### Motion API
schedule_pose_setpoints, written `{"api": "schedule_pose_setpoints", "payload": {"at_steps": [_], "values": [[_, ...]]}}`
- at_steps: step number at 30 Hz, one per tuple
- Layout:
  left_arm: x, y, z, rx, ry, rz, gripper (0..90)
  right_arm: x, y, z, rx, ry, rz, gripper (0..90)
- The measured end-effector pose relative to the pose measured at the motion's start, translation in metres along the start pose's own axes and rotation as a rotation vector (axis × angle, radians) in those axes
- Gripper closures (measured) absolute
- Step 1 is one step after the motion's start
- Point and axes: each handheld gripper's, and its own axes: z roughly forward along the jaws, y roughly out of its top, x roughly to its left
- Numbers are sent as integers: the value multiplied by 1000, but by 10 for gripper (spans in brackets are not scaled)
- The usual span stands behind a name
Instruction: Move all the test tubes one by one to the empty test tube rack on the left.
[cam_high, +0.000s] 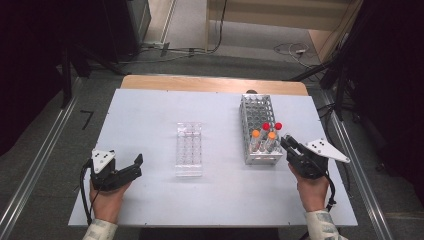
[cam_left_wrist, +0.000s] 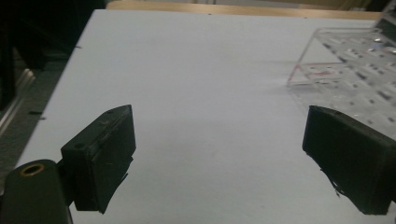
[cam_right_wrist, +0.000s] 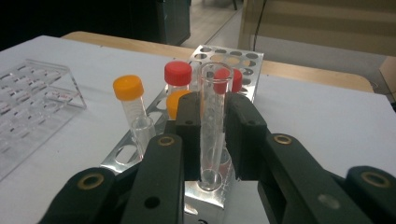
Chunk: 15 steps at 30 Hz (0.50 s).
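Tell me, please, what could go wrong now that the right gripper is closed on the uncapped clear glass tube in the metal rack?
1. The right gripper squeezes the clear glass tube, which might crack or slip.
2. The tube's base sits at the hole of the metal rack; a tilted lift could snag it.
3. The orange-capped tube and red-capped tube stand close and could be knocked.

From above we look forward and down over the whole surface (cam_high: 150, 200). The right gripper view sits close to the metal rack (cam_right_wrist: 205, 51), facing twelve o'clock; both share the clear rack (cam_high: 189, 150).
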Motion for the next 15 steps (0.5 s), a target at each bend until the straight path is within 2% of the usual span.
{"api": "schedule_pose_setpoints", "payload": {"at_steps": [3,6,9,11,14,15], "values": [[-5,8,-2,-12,-44,-14,121,0,4,-5,-11,4,9,733],[-12,17,-6,-43,-62,-16,115,0,7,-11,-20,9,17,733],[-22,25,-5,-59,-67,11,108,0,8,-14,-20,17,17,733],[-28,28,-2,-45,-73,30,98,3,7,-19,-11,36,12,733],[-37,30,1,-37,-118,49,94,6,6,-21,-5,49,2,733],[-40,30,2,-32,-121,60,88,8,6,-22,-1,62,2,733]]}}
